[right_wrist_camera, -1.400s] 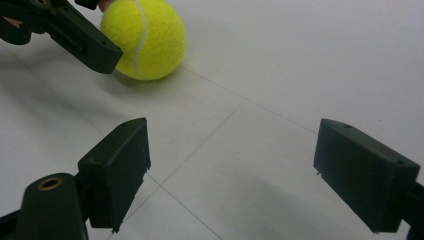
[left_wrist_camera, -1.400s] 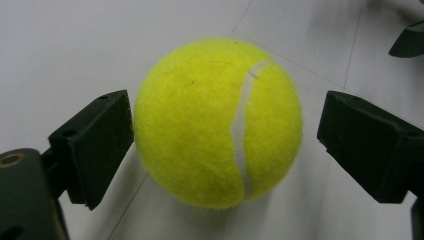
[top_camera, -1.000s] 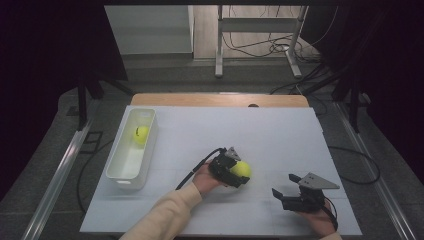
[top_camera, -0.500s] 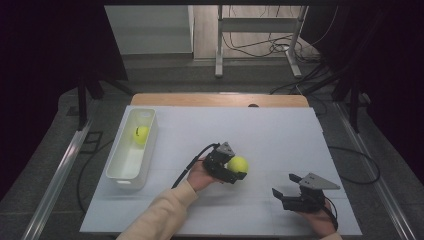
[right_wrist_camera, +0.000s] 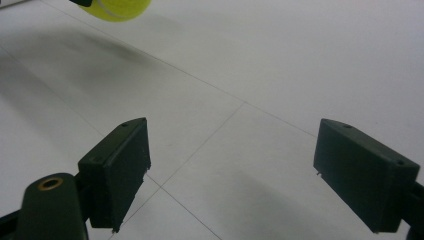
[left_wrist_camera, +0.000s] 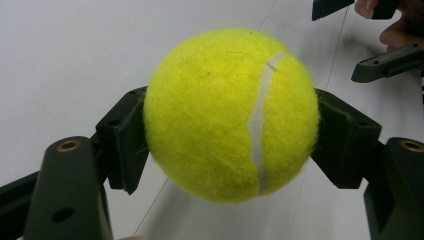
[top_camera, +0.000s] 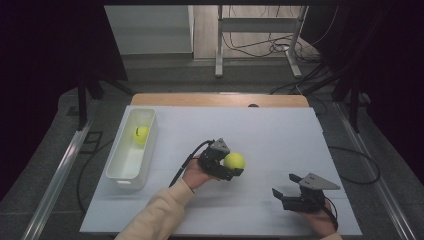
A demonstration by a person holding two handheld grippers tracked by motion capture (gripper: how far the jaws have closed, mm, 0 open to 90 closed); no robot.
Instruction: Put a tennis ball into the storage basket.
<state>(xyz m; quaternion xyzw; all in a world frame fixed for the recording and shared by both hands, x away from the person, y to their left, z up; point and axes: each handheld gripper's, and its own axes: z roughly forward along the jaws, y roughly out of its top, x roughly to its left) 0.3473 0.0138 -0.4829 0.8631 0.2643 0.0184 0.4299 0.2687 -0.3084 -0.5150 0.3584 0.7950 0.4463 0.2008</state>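
Your left gripper point(top_camera: 231, 167) has its jaws clamped on a yellow tennis ball point(top_camera: 234, 161), one pad pressed against each side of it. In the left gripper view the ball point(left_wrist_camera: 231, 115) sits squarely between the two black pads, its white seam running down the right half, and a soft shadow lies on the white surface below it, so the ball hangs clear of the worktop point(top_camera: 280, 135). From above, this gripper is near the middle of the worktop, with your sleeve coming in from the bottom edge.

Your right gripper point(top_camera: 290, 192) rests low at the near right of the worktop, well apart from the ball, and its jaws stand wide open with nothing between them. In the right gripper view only the bare white surface lies between the pads, and the held ball shows at the top left.

A second tennis ball point(top_camera: 141, 133) lies inside the white bin point(top_camera: 125, 175) at the left side of the worktop, towards its far end.
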